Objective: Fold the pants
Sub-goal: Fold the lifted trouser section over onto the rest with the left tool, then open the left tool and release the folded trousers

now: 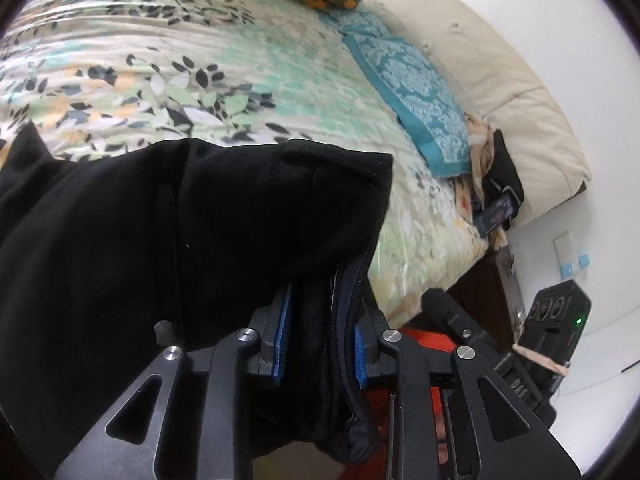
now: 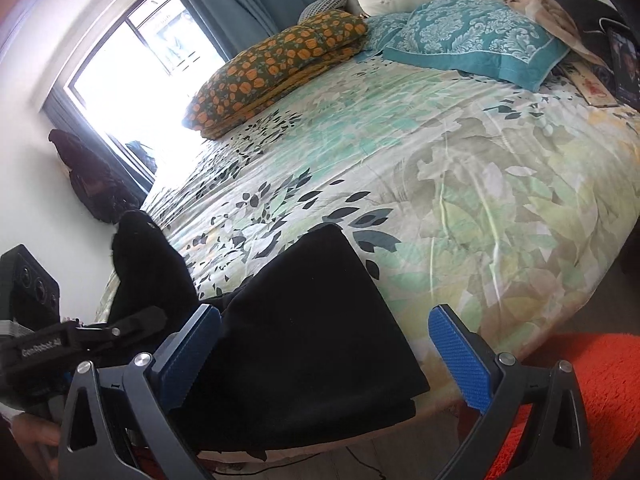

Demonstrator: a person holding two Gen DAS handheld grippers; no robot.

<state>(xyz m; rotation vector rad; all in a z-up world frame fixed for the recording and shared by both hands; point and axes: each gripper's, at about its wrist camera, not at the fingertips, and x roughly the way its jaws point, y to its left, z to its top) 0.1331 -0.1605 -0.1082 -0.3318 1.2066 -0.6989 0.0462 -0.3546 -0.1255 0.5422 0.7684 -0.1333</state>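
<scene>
The black pants lie partly folded on the flowered bed cover, near the bed's front edge. My right gripper hovers over that folded part, open, both blue pads bare. One end of the pants is draped over my left gripper, and a bunch of the fabric fills the gap between its blue pads, which hold it. In the right wrist view the left gripper sits at the lower left, beside a raised black fold.
A teal patterned pillow, an orange-flowered folded quilt and a cream headboard are at the bed's far side. Dark clothes and a tablet lie by the headboard. An orange rug covers the floor beside the bed.
</scene>
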